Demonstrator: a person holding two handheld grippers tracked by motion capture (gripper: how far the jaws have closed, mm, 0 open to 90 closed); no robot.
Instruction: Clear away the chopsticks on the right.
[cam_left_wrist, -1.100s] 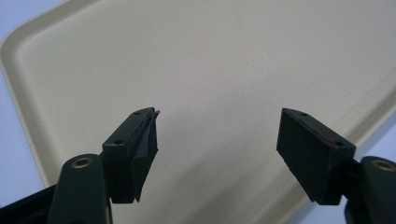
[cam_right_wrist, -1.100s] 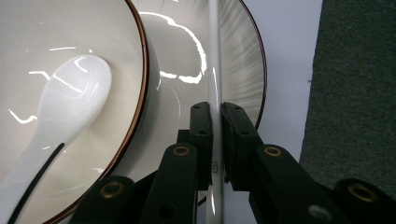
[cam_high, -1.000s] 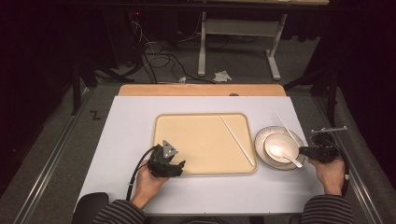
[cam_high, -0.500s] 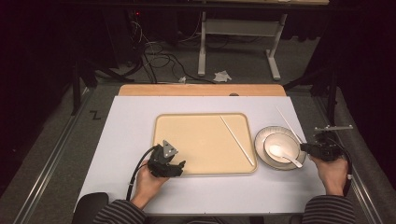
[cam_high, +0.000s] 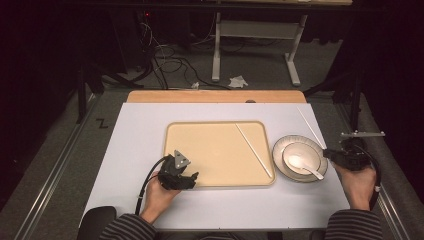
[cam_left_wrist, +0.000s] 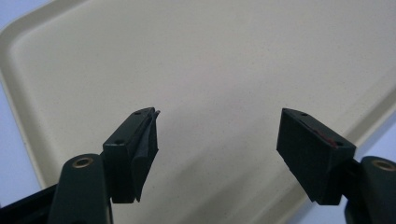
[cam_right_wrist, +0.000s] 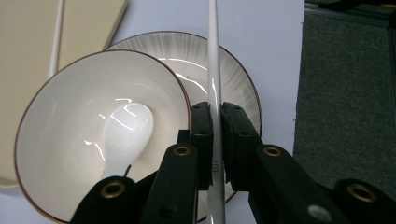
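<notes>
White tabletop (cam_high: 135, 125): right hand-held gripper (cam_right_wrist: 216, 140) is clamped on a chopstick (cam_right_wrist: 214, 65), long axis running far-left, over the plate (cam_high: 280, 146). Its mate (cam_high: 254, 150) lies left on the tray (cam_high: 172, 131); left hand-held gripper (cam_left_wrist: 217, 140) gapes empty there.

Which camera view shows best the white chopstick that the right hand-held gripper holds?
The right gripper view: the held chopstick runs up between the closed jaws of the right hand-held gripper. The high view shows it thin and distant.
</notes>
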